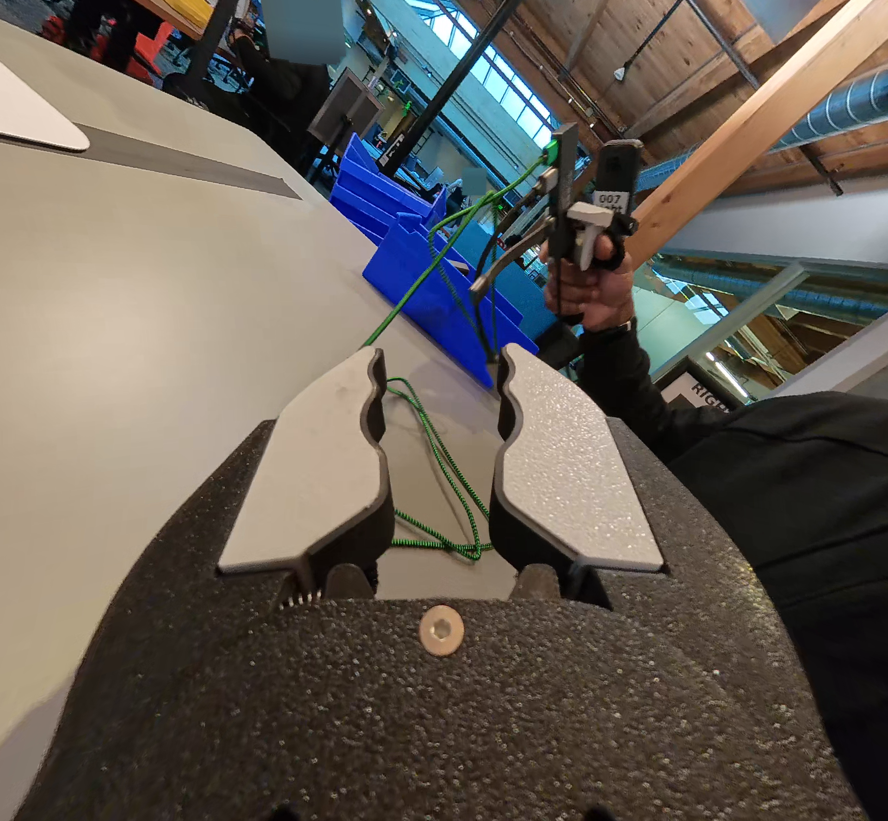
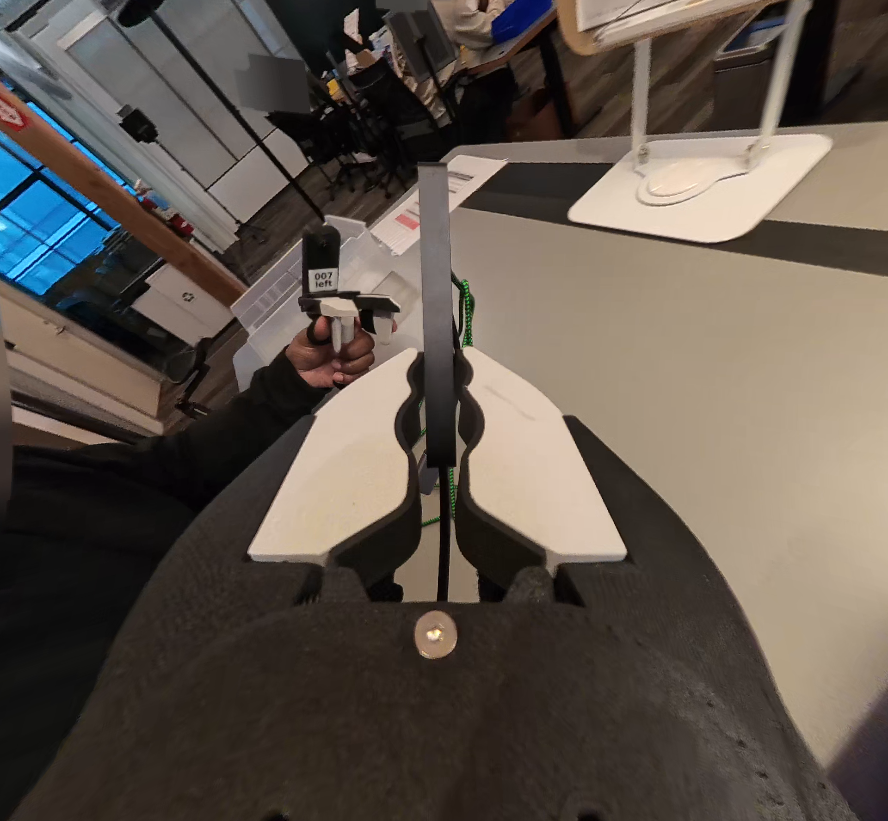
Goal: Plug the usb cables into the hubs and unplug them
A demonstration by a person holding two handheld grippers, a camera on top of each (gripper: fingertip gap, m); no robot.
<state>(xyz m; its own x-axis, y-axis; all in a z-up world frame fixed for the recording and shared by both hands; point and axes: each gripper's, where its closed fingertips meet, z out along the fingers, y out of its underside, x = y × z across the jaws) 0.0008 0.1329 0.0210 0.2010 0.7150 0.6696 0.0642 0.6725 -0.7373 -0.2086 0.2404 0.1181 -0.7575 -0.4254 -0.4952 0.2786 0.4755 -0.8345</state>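
My right gripper [image 2: 436, 365] is shut on a slim dark USB hub [image 2: 435, 269] and holds it upright above the grey table [image 2: 672, 365]. The hub's black lead [image 2: 444, 534] hangs down between the fingers. In the left wrist view the hub [image 1: 564, 183] is up in the air at the right gripper [image 1: 574, 233], with a green plug [image 1: 552, 149] and two grey plugs [image 1: 547, 179] in its side. A green braided cable [image 1: 447, 461] runs down from the hub and lies looped on the table between my left gripper's fingers. My left gripper [image 1: 439, 358] is open and empty; it also shows in the right wrist view [image 2: 360, 329].
Blue plastic bins [image 1: 432, 289] stand at the table's far edge behind the cables. A white stand base [image 2: 696, 188] sits on the table to the right, with papers [image 2: 461, 178] and a white bin [image 2: 288, 289] at the left edge. People sit at desks behind. Left tips to right tips: about 25 cm.
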